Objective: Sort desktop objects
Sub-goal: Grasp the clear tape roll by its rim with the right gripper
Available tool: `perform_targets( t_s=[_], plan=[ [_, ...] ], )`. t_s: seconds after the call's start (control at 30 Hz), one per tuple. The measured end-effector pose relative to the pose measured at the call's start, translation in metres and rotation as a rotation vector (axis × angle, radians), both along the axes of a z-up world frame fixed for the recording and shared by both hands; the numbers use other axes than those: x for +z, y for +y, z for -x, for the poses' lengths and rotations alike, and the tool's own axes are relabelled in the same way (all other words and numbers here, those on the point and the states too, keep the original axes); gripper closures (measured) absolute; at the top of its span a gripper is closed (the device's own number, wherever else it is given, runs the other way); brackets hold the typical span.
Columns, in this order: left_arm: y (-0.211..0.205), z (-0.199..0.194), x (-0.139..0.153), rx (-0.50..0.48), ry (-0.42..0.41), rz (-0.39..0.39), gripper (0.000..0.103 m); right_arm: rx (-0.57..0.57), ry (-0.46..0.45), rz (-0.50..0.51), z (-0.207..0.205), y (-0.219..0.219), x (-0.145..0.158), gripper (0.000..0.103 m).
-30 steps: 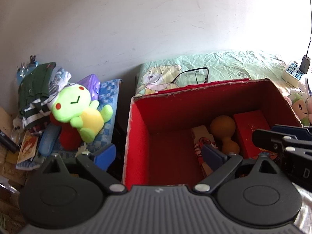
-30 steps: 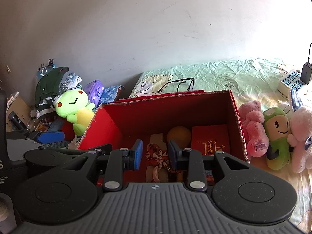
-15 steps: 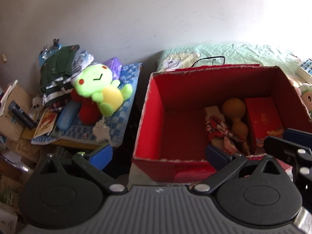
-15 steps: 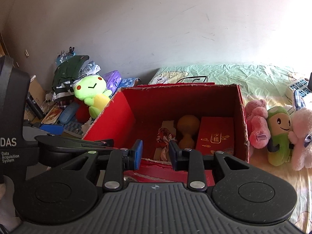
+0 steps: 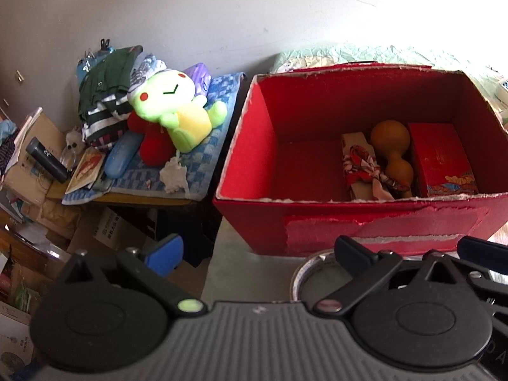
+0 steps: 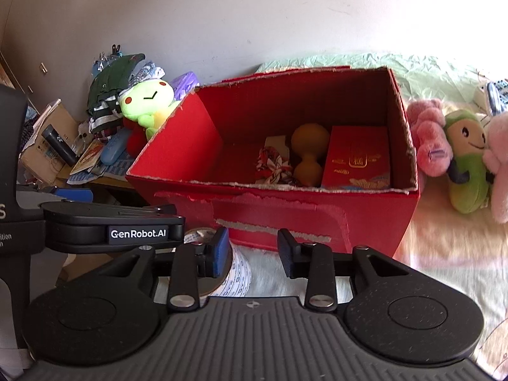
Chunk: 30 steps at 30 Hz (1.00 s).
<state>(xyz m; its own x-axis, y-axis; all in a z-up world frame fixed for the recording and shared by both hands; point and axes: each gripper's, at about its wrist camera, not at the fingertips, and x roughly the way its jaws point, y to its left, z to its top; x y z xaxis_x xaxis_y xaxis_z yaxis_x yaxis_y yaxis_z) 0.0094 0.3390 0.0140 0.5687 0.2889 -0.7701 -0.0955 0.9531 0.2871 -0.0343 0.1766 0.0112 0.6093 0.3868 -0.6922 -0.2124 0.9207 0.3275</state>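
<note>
Below the red box [image 5: 374, 222], a roll of tape [image 5: 304, 273] is seen lying on the pale surface just in front of the box's near wall. The left gripper [image 5: 257, 254] is held with its jaws spread as wide as they go, and nothing is gripped between them; the tape's rim shows just beside its right-hand finger. The right gripper [image 6: 252, 252] is held partly apart, its jaws having just been opening, and only the tape's printed side [image 6: 238, 273] is seen below the gap, beside the blue-padded finger [image 6: 219, 250]; whether that pad touches the tape cannot be told. Inside the box a brown gourd [image 6: 309, 149], a red packet [image 6: 358, 158] and a patterned cloth bundle [image 6: 273, 165] are laid along the right half. A green plush frog [image 5: 174, 108] is propped on a blue checked cloth [image 5: 203, 158] to the left of the box. Pink and green plush toys [image 6: 457, 152] are lined up to its right.
</note>
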Motion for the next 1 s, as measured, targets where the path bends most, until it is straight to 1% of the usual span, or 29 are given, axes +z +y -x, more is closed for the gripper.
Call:
perform_targets(
  t_s=[0.33, 0.5, 0.6, 0.77, 0.87, 0.93, 1.0],
  plan=[
    [0.003, -0.003, -0.014, 0.001, 0.055, 0.042, 0.002, -0.003, 0.076, -0.019, -0.003, 0.000, -0.013, 0.066],
    [0.017, -0.008, -0.024, 0.010, 0.084, 0.095, 0.002, -0.008, 0.113, -0.029, -0.006, 0.002, -0.018, 0.066],
    [0.026, -0.006, -0.029, 0.011, 0.096, 0.111, 0.002, -0.018, 0.131, -0.036, -0.009, 0.003, -0.021, 0.066],
    [0.037, 0.001, -0.038, -0.012, 0.112, 0.129, 0.002, -0.028, 0.164, -0.055, -0.014, 0.005, -0.026, 0.066],
    [0.042, 0.003, -0.046, -0.026, 0.139, 0.151, 0.002, -0.026, 0.174, -0.057, -0.017, 0.009, -0.029, 0.066],
    [0.046, 0.000, -0.051, -0.030, 0.157, 0.187, 0.003, -0.020, 0.182, -0.059, -0.018, 0.013, -0.030, 0.066],
    [0.050, -0.002, -0.055, -0.030, 0.172, 0.221, 0.011, -0.012, 0.187, -0.055, -0.020, 0.017, -0.031, 0.066]
  ],
)
